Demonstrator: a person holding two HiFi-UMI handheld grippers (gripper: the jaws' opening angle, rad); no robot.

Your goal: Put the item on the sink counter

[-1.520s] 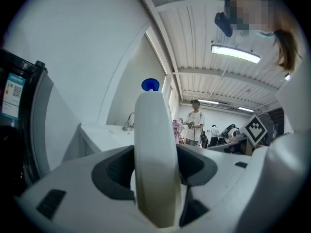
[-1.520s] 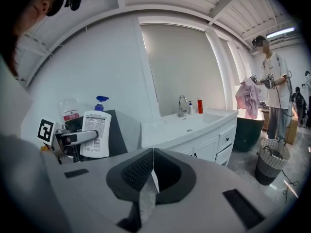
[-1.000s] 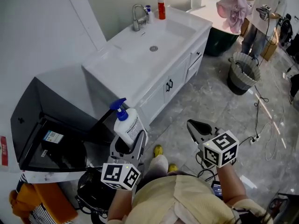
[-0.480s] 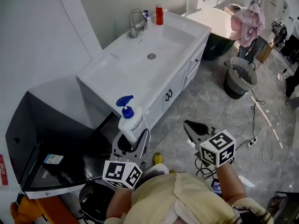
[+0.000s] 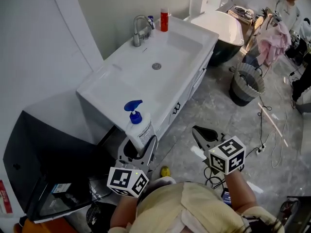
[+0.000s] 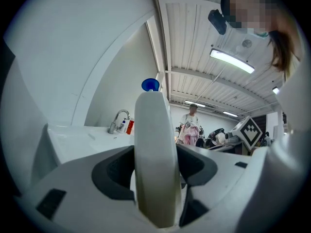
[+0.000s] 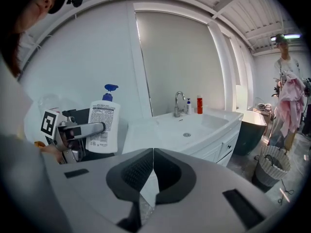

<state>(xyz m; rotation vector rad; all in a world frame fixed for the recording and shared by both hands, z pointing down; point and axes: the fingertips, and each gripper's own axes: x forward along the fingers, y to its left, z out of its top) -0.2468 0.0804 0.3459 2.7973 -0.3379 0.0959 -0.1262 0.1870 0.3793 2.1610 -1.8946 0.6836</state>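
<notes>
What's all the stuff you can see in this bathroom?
Sink counter: one, white, against the wall.
Tap: one, silver, behind the basin.
Red bottle: one, red, right of the tap.
Small bottle: one, white and blue, between them.
Bathtub: one, white inside, dark outside, past the counter.
Basket: one, grey, on the floor.
Cabinet: one, black, lower left.
Person: one, far right, with a pink cloth.
Pump bottle: one, white, blue pump, held.
Left gripper: gripping the pump bottle.
Right gripper: closed, empty.

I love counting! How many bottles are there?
3. A white pump bottle held in the left gripper, a red bottle beside the faucet, and a small blue-topped bottle next to it. Others may be hidden.
</notes>
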